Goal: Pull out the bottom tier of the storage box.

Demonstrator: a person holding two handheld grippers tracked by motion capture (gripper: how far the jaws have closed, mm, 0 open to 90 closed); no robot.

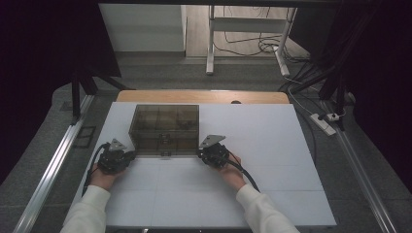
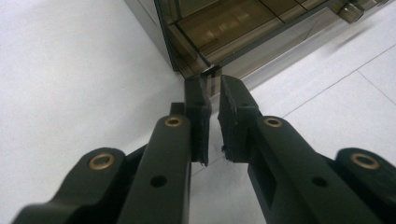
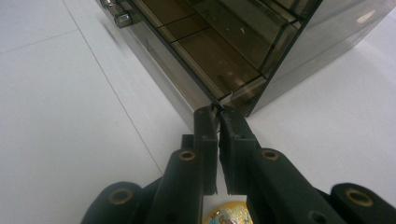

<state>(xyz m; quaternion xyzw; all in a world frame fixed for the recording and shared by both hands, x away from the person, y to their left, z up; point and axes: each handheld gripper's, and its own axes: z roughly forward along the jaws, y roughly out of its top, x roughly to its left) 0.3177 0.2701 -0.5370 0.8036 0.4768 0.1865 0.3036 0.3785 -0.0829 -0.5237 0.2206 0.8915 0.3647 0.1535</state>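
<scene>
Nearest the person, the white table (image 1: pixel 194 194) lies bare in front of both hands. The left gripper (image 1: pixel 114 158) sits at the box's near left corner, its jaws drawn almost together with a thin gap, pinching what looks like the corner edge of the smoky box (image 2: pixel 219 28). The right gripper (image 1: pixel 213 153) is at the near right corner, jaws closed on that corner's edge (image 3: pixel 217 106). The box (image 1: pixel 164 128) stands mid-table, with bare table on either side and behind it.
</scene>
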